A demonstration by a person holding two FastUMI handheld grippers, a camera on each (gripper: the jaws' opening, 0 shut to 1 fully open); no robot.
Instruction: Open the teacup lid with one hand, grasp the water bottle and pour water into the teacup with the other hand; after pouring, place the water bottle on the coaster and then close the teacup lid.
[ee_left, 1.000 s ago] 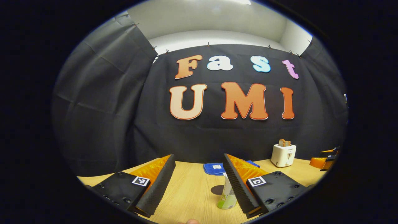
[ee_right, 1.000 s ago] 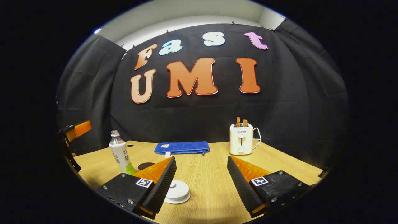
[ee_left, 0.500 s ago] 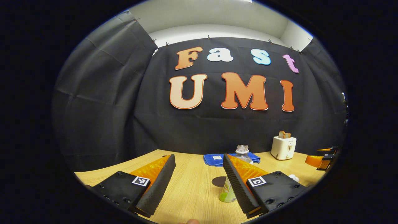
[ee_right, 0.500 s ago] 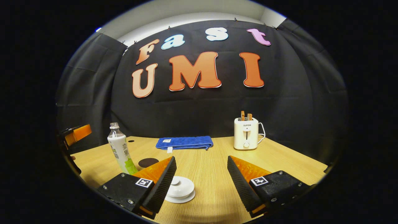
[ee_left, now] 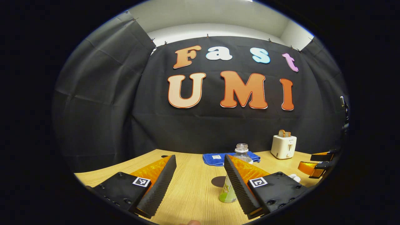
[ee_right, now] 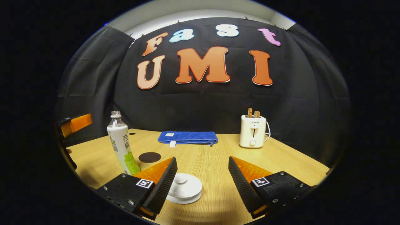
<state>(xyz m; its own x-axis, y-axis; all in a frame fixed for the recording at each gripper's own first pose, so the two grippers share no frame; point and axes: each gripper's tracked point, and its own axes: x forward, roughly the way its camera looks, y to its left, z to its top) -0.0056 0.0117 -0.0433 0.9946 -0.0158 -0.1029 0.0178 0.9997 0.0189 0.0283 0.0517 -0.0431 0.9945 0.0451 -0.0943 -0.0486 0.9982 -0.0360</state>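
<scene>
Left claw (ee_left: 200, 181): its fingers were held wide apart, nothing between them; over the last second its view had been tilted down, so the water bottle (ee_left: 232, 175) was brought into sight up to its open neck.
Water bottle: seen upright on the surface (ee_left: 193, 190), at about 1 o'clock of the left claw, partly behind its right finger, not gripped.
Coaster (ee_right: 149, 157): a dark disc was seen just beyond the bottle.
Right claw (ee_right: 202, 181): fingers apart, empty; the lidded teacup (ee_right: 184, 189) had been brought nearer, now at 11 o'clock beside its left finger.
Meaning: both approaches were judged under way; lid still on, no water poured.
Elsewhere: blue towel (ee_right: 187, 137) and toaster (ee_right: 253, 135) at the back.
</scene>
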